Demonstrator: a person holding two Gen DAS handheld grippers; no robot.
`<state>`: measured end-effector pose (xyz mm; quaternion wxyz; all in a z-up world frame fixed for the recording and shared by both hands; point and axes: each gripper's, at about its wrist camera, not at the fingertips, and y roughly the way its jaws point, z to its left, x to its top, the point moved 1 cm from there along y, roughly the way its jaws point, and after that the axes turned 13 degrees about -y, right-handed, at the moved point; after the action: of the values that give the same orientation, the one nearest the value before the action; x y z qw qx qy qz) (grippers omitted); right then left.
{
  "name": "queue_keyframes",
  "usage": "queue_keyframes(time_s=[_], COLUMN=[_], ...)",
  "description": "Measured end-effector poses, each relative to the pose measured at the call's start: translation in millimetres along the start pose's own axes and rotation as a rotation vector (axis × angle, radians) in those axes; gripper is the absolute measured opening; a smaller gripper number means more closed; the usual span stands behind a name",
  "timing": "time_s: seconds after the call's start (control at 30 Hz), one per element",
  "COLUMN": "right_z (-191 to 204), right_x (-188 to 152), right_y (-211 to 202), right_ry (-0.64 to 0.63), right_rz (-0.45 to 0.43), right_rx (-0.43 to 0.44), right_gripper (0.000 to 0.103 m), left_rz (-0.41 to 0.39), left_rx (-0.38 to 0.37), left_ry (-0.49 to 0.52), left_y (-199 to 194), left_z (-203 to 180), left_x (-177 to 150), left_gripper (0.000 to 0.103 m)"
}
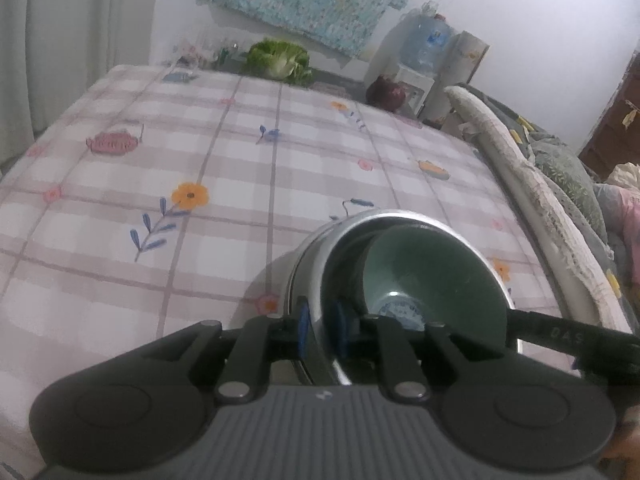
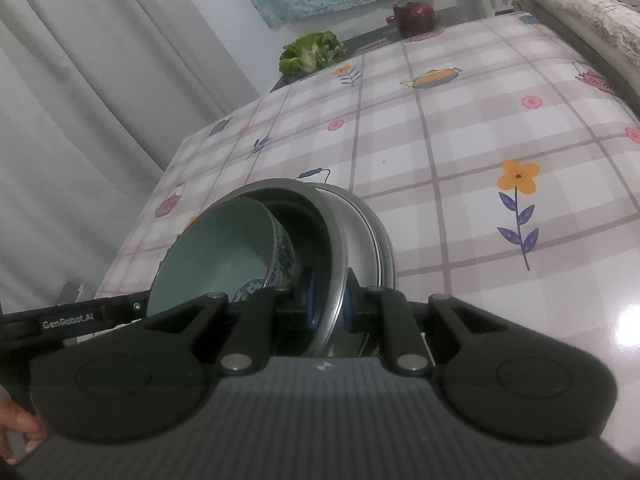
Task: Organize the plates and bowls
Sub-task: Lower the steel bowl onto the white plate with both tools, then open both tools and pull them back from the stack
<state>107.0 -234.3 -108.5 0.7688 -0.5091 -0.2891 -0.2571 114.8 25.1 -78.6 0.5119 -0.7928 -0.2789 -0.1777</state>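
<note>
Low in the middle of both wrist views, the left gripper [image 1: 320, 326] and right gripper [image 2: 329, 307] are each pinching the rim of the steel bowl [image 1: 320, 248], and the green ceramic bowl [image 1: 432, 264] leaning inside is risking sliding out if either tilts further.

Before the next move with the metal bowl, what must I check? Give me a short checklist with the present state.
1. Left gripper shut on the metal bowl rim: ok.
2. Right gripper shut on the same rim: ok.
3. Green bowl sits level inside: not ok, it leans.
4. Tablecloth ahead free of dishes: ok.
5. Metal bowl's base resting on the table: cannot tell.
</note>
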Motion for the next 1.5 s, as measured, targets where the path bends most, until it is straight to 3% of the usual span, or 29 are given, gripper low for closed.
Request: queue_keyframes(time_s=[0.17, 0.33, 0.4, 0.47, 0.63, 0.77, 0.97, 1.2, 1.37, 1.5], right_z=[-3.6, -8.7, -9.1, -9.0, -4.1, 12.6, 47.4, 86.5, 100.7, 101.2], right_x=[0.8, 1.7, 1.5, 0.3, -3.3, -9.6, -29.6, -59.6, -68.9, -70.8], right_y=[-9.4, -23.1, -31.1, -41.1, -71.0, -101.3, -130.9, -139.6, -143.5, -148.8], right_ry=[0.010, 0.030, 0.021, 0.005, -0.018, -0.090, -0.194, -0.327, -0.314, -0.238], right_rz=[-0.030, -0.068, -0.082, -0.107, -0.150, -0.192, -0.217, -0.164, -0.140, -0.138], right_rx=[-0.016, -0.006, -0.050, -0.072, -0.097, -0.151, -0.230, -0.328, -0.399, -0.410], right_gripper=[0.023, 0.030, 0.062, 0.073, 0.084, 0.101, 0.102, 0.102, 0.102, 0.102], left_rz=[-0.046, -0.063, -0.073, -0.088, -0.122, -0.146, -0.168, -0.161, -0.176, -0.125], left_rx=[0.046, 0.040, 0.035, 0.038, 0.058, 0.071, 0.160, 0.224, 0.300, 0.290], left_ry=[0.027, 0.011, 0.012, 0.021, 0.055, 0.079, 0.123, 0.068, 0.083, 0.065], left_y=[-9.0, -20.9, -27.9, -36.2, -60.6, -83.8, -106.4, -113.2, -116.2, -116.4], left_z=[-0.9, 2.9, 3.8, 3.7, 1.4, -4.0, -14.8, -10.4, -10.0, -7.4], left_x=[2.2, 3.4, 2.4, -0.1, -8.3, -16.9, -38.0, -58.7, -66.4, -70.6], left_gripper=[0.043, 0.058, 0.063, 0.068, 0.083, 0.099, 0.103, 0.103, 0.103, 0.103])
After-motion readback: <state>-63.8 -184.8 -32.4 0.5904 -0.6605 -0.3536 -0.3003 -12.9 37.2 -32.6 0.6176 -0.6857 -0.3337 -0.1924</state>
